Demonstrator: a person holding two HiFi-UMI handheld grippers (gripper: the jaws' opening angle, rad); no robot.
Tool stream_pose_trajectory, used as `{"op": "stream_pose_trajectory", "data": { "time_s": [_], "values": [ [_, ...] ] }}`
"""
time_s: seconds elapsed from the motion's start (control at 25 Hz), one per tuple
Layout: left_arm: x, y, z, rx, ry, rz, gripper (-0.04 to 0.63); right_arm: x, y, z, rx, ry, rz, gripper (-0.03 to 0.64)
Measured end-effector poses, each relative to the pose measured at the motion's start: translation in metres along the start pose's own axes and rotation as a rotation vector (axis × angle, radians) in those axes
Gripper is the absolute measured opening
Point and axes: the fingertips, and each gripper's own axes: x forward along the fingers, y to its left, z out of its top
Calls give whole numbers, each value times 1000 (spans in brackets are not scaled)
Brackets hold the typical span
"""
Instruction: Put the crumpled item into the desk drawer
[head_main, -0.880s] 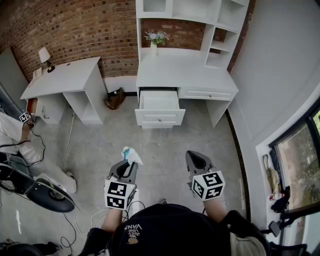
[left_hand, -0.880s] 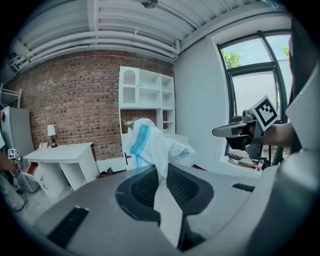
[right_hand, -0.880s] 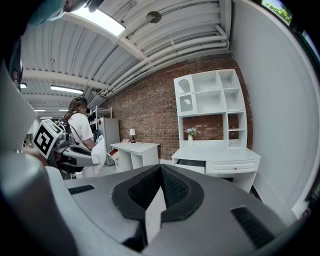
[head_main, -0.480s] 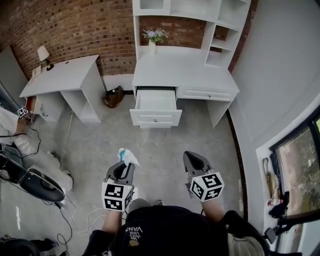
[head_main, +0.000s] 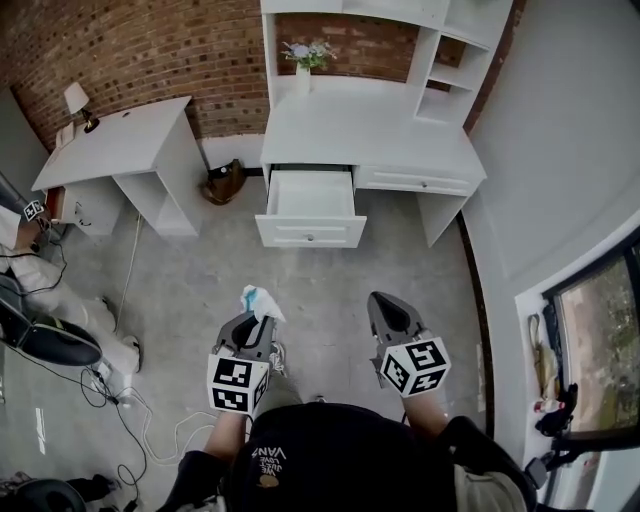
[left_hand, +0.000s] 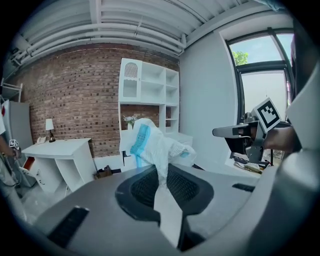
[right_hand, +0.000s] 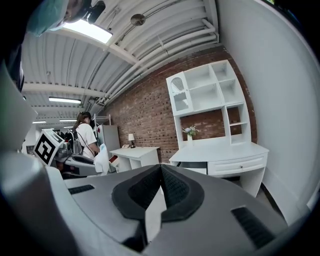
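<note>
Left claw (head_main: 262, 320) pinching crumpled item (head_main: 260, 300), right claw (head_main: 381, 302) closed

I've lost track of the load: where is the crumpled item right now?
The crumpled item is left of centre in the head view, pinched in the left tongs, short of the open desk drawer.

Right tongs (right_hand: 160, 166) together, empty; desk (right_hand: 220, 149) ahead.

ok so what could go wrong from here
1. The left gripper pinches only a thin tail of the wad. Most of it bulges free above the fingers, so it may slip out.
2. The drawer is open but far off, its back under the desk. A mistimed release could miss.
</note>
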Motion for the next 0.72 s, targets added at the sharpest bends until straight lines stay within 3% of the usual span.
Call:
{"op": "stream_pose_trajectory", "data": {
  "time_s": [0.72],
  "values": [
    [123,152,70,76,-13,-187,52,183,3,54,35,-36,-154,0]
  ]
}}
